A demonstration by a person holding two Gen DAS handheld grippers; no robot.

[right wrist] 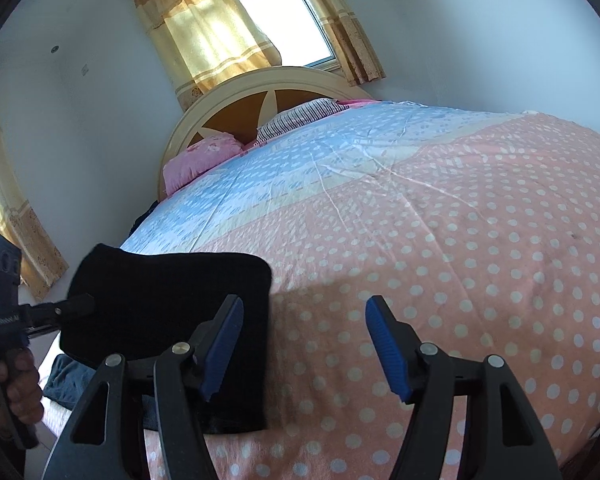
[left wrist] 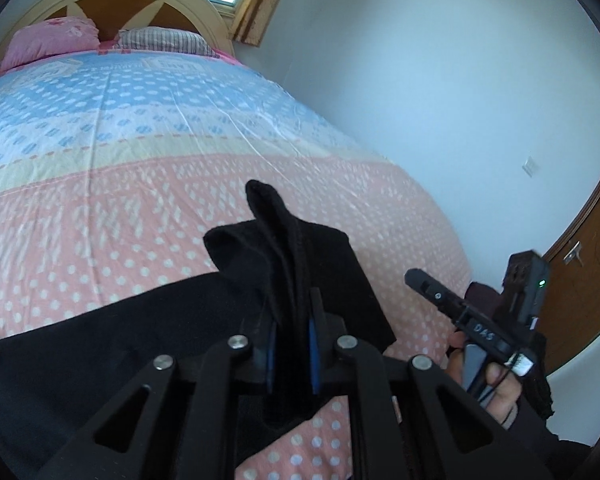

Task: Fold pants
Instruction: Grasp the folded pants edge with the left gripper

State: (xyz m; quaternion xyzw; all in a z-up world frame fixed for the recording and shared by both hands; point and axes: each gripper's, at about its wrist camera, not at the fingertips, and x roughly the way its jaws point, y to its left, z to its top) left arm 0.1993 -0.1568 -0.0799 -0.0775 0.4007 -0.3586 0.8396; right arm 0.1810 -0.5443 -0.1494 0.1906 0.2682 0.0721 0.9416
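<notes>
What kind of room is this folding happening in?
Most likely a home bedroom. A bed with a polka-dot cover fills the view, pillows lie against an arched headboard, and a curtained window sits behind it.

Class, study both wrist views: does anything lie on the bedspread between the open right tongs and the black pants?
Nothing visible does. The right tongs stand open just beside the black pants, with only bare dotted bedspread between them. The left tongs already pinch the cloth.
</notes>
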